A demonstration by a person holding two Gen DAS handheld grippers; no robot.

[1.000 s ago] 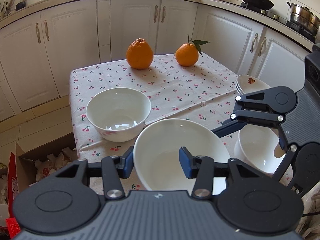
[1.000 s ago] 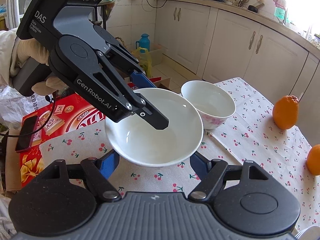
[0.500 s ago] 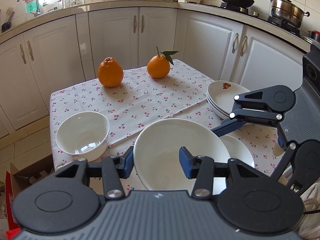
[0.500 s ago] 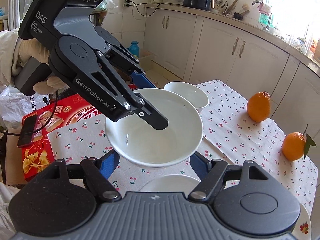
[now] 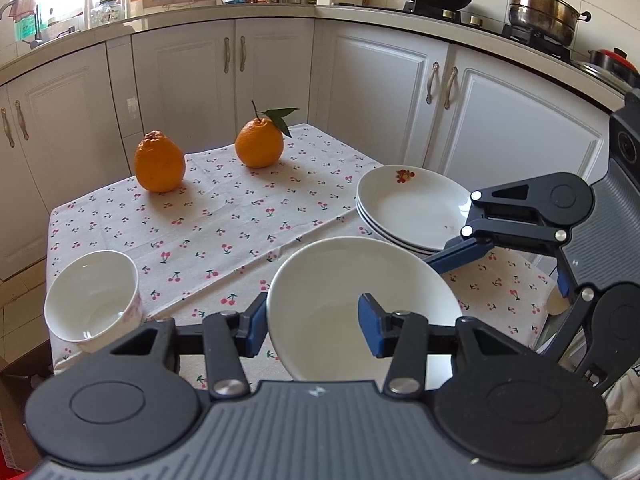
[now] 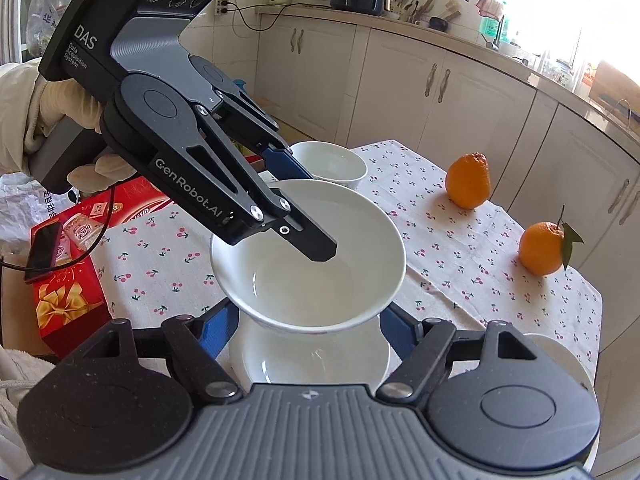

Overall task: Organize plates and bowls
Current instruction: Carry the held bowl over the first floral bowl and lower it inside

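My left gripper (image 5: 312,322) is shut on the rim of a white bowl (image 5: 352,280), one finger inside and one outside, and holds it in the air. In the right wrist view this held bowl (image 6: 340,220) hangs just above a second white bowl (image 6: 312,360) on the table. My right gripper (image 6: 308,328) is open, its blue fingers either side of these two bowls. A third bowl (image 5: 90,300) stands at the table's left edge. A stack of white plates (image 5: 412,208) sits at the right.
Two oranges (image 5: 159,162) (image 5: 259,142) rest at the far side of the cherry-print tablecloth (image 5: 224,216). A red gift box (image 6: 64,280) with a phone on it lies off the table's edge. White kitchen cabinets surround the table.
My left gripper has carried the held bowl to the right, away from the left bowl, to above the second bowl. The plate stack has come into fuller view.
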